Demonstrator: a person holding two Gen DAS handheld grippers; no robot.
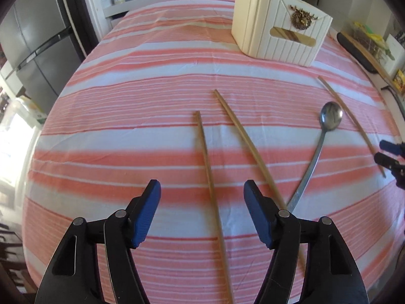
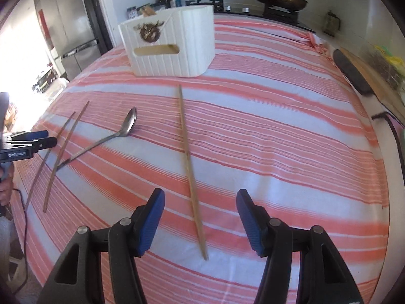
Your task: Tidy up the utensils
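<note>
From the left wrist we see the left tool with its blue pads spread apart over the striped cloth of the surface, nothing pressed between them; one wooden chopstick runs up through the gap between the pads, untouched. A second chopstick lies just to its right, and the metal spoon lies beyond that, its handle reaching the second chopstick's lower part. A third chopstick lies near the right edge, next to the right tool's tips. The white utensil box stands at the far side. From the right wrist we see the right tool also spread wide and empty, a single chopstick lying on the cloth between its pads, while the spoon, two chopsticks and the left tool sit at the left, and the box stands farther back.
</note>
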